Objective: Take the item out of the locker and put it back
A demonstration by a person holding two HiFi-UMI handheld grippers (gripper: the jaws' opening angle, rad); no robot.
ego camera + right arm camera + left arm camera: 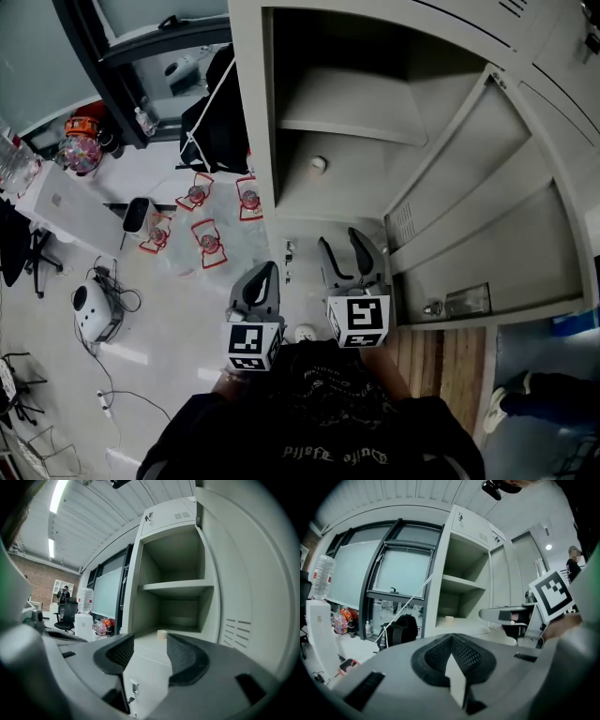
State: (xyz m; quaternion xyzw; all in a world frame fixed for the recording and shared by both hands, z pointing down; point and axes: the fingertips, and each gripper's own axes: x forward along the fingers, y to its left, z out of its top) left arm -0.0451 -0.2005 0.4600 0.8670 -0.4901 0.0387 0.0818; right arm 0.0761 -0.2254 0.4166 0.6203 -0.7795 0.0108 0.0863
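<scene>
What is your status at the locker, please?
Left gripper shut, empty. Right gripper open, empty. Item inside locker, below shelf, untouched. Door open, nothing blocking.

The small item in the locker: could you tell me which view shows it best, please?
The right gripper view: it looks straight into the locker, with the item on the lower floor, above the gap between the open jaws. The head view shows a tiny round spot from above; the left gripper view, a distant speck.

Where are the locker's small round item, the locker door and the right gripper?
small round item (319,164), head view, its middle.
locker door (492,248), head view, inner face.
right gripper (150,641), right gripper view, between its fingertips.
</scene>
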